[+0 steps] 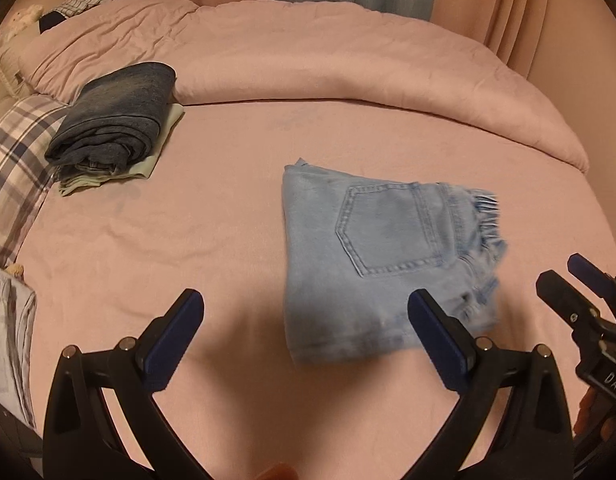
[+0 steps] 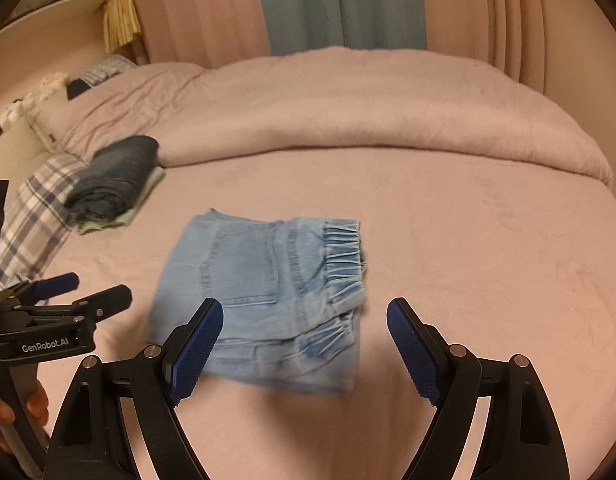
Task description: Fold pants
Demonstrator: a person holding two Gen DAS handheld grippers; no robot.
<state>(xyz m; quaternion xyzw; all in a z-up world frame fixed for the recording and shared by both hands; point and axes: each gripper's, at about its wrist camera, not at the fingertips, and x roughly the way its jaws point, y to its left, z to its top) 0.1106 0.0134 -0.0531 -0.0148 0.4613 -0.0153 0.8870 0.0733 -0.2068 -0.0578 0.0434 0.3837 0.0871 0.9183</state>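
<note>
Light blue denim pants [image 1: 372, 256] lie folded into a compact square on the pink bed sheet [image 1: 188, 248], back pocket up, gathered waistband to the right. In the right wrist view the same pants [image 2: 268, 296] lie just beyond my fingers. My left gripper [image 1: 306, 312] hangs open above the sheet, its right finger over the pants' near corner, nothing between the pads. My right gripper [image 2: 304, 320] is open too, above the pants' near edge, and holds nothing. Each gripper shows in the other's view: the right gripper [image 1: 564, 276] and the left gripper [image 2: 96, 288].
A stack of folded clothes [image 1: 116, 120], dark denim on pale green, sits at the left on the bed. A pink duvet [image 1: 348, 64] is bunched along the far side. A plaid pillow [image 1: 16, 160] and curtains [image 2: 340, 4] border the bed.
</note>
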